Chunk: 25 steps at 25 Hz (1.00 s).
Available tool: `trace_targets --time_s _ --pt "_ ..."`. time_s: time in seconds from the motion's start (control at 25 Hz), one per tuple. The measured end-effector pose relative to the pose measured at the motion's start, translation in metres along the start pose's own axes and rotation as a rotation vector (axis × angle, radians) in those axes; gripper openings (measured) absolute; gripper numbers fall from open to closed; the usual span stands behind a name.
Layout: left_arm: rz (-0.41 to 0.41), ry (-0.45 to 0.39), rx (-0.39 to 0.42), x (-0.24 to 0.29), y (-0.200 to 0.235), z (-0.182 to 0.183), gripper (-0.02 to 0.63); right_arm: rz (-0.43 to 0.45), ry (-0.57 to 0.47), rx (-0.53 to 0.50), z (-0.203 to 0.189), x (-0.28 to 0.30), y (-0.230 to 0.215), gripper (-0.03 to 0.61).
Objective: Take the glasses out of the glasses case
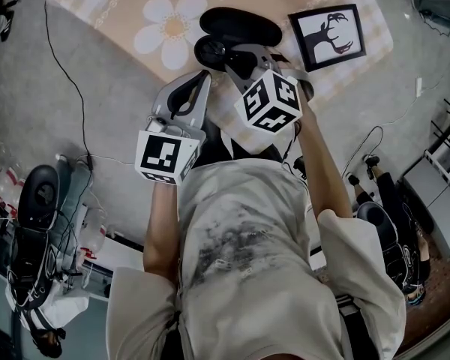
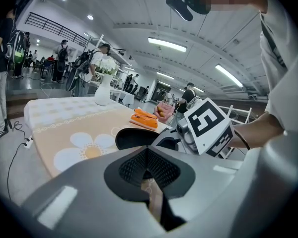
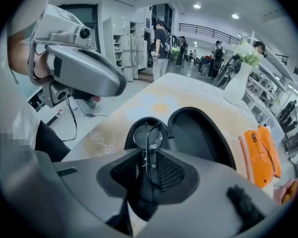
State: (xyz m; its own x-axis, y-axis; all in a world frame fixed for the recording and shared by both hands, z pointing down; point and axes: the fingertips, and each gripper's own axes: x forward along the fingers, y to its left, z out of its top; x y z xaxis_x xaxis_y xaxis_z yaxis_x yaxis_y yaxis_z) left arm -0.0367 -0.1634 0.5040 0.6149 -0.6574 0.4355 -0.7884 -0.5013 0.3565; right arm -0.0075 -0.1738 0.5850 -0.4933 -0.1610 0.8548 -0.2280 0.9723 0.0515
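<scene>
A black glasses case (image 1: 240, 25) lies open on the beige flower cloth (image 1: 120, 6), its lid (image 3: 201, 135) folded back. In the right gripper view, thin wire-framed glasses (image 3: 148, 137) stand on edge just above the case's base, with my right gripper (image 3: 148, 157) shut on them. From the head view that gripper (image 1: 229, 58) hovers over the case's near half. My left gripper (image 1: 202, 77) hangs beside it at the table's near edge, shut with nothing held. The left gripper view has its closed pads (image 2: 148, 155) low in the frame, with the case (image 2: 136, 138) beyond.
A framed deer picture (image 1: 328, 36) lies right of the case. An orange object (image 3: 260, 155) sits past the lid, and a white vase with flowers (image 2: 103, 90) stands at the far end. A cable (image 1: 67, 73) runs over the floor on the left. People stand in the background.
</scene>
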Motion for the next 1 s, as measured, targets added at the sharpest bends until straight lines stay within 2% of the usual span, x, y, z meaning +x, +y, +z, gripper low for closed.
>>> trace_targets --time_s 0.4,0.6,1.0 --pt "0.001 0.000 -0.012 -0.0001 0.0003 -0.0038 0.005 0.009 0.026 -0.051 -0.0035 0.0065 0.0008 0.083" --pt "0.002 -0.001 -0.017 -0.0015 0.0010 -0.0048 0.005 0.014 0.057 -0.095 -0.0031 0.0086 0.0063 0.052" --pt "0.006 -0.006 -0.032 -0.0080 0.0026 -0.0085 0.005 0.007 0.060 -0.040 0.0003 0.0067 0.0054 0.021"
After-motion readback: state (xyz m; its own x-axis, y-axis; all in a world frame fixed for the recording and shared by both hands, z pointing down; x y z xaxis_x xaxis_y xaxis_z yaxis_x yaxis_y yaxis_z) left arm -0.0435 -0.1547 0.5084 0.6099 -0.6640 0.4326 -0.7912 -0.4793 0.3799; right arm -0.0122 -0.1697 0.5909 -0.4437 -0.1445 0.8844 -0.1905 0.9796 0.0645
